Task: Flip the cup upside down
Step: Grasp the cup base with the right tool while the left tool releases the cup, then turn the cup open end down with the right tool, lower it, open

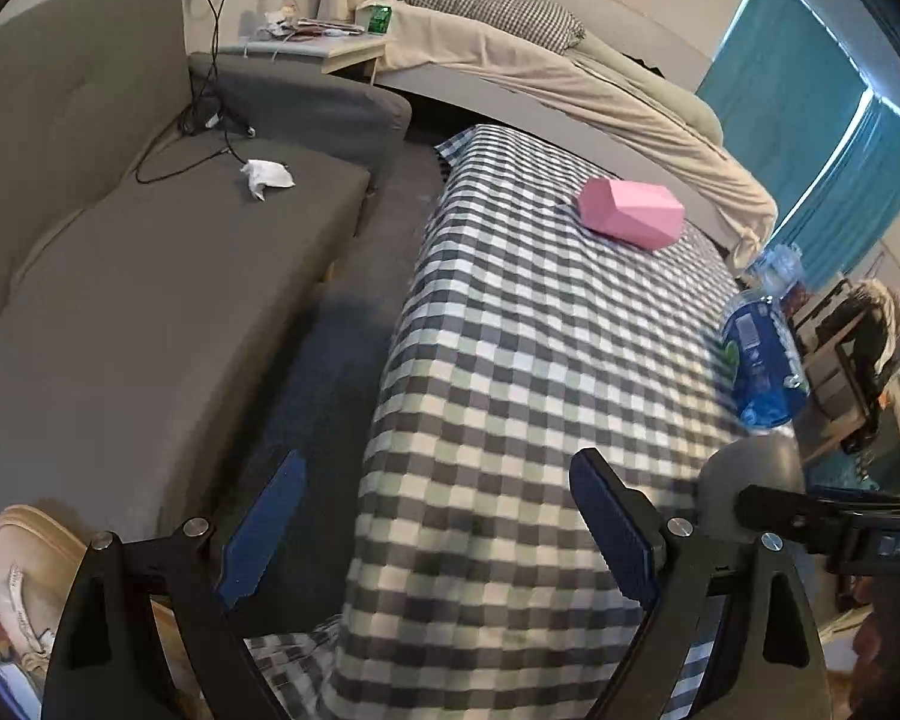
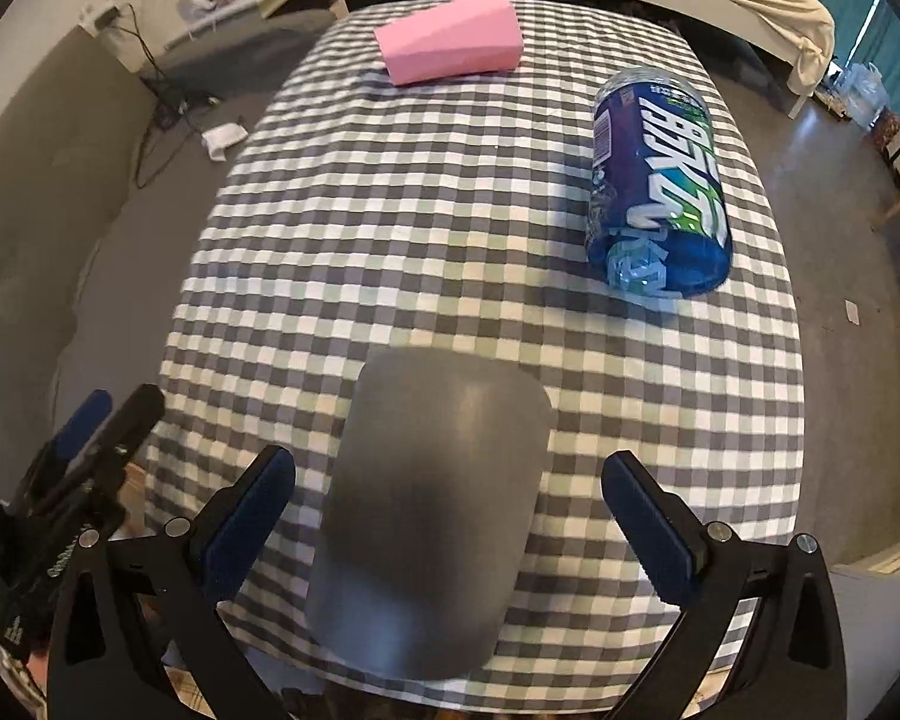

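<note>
A grey cup [image 2: 432, 510] stands on the checked tablecloth [image 2: 450, 240] near the table's front edge, its closed end up. My right gripper [image 2: 450, 522] is open with a finger on each side of the cup, not touching it. The cup's top also shows in the left wrist view [image 1: 750, 474], behind the right gripper's arm. My left gripper [image 1: 438, 528] is open and empty, over the table's left front edge.
A pink box [image 2: 450, 36] lies at the table's far end. A blue bottle [image 2: 654, 180] lies on its side at the right. A grey sofa [image 1: 120, 300] is on the left, a bed [image 1: 570, 72] behind the table.
</note>
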`<state>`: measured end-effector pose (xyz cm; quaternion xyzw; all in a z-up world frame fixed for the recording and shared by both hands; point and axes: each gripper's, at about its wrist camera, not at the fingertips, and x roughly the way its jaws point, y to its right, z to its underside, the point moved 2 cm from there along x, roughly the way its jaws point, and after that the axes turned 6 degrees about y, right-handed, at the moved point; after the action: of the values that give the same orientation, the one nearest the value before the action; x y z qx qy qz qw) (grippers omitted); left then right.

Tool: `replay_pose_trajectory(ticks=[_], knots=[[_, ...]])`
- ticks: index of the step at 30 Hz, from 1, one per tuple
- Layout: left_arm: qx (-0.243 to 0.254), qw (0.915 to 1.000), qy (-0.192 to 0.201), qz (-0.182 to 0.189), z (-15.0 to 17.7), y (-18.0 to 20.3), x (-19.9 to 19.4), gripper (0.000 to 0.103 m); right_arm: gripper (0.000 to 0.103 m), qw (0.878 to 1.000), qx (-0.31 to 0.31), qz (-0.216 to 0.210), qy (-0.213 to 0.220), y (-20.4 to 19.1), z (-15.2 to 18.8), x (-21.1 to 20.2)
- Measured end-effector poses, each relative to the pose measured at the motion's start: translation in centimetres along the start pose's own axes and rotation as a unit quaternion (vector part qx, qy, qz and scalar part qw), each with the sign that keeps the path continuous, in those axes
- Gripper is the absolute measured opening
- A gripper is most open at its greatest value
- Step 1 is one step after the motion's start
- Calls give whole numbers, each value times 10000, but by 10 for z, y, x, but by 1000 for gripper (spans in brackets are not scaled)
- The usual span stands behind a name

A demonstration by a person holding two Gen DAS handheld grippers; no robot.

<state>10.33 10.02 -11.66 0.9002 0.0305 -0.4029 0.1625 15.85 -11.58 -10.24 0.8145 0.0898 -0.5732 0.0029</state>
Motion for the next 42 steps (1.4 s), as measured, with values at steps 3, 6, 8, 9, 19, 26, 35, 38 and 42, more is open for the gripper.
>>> replay_pose_trajectory(ticks=[3, 6, 8, 9, 19, 26, 35, 38, 42], knots=[[13, 10000, 73, -9, -3, 5, 0, 93, 90, 9999, 10, -77, -140, -1, -6, 8], [-41, 9999, 96, 61, -6, 9, -2, 93, 75, 9993, 20, -252, -272, 1, -8, 13], [-55, 9999, 114, 58, -7, 13, -4, 93, 75, 9992, 50, -306, -243, 3, -8, 12], [-52, 9999, 119, 56, -8, 15, -4, 93, 75, 9992, 80, -347, -176, 4, -6, 9], [302, 9993, 193, 142, 4, 46, -19, 93, 73, 9854, -664, 31, 1569, -3, 24, -53], [721, 9972, 185, -44, 22, 54, -24, 93, 73, 9722, -991, 157, 2116, -7, 46, -55], [757, 9962, 391, -185, 29, 51, -37, 93, 88, 9665, -1010, 153, 2356, -5, 55, -54], [778, 9957, 417, -289, 32, 50, -38, 93, 88, 9642, -1112, 133, 2403, -8, 61, -52], [728, 9955, 451, -410, 35, 46, -34, 93, 88, 9634, -1156, 103, 2418, -7, 61, -42]])
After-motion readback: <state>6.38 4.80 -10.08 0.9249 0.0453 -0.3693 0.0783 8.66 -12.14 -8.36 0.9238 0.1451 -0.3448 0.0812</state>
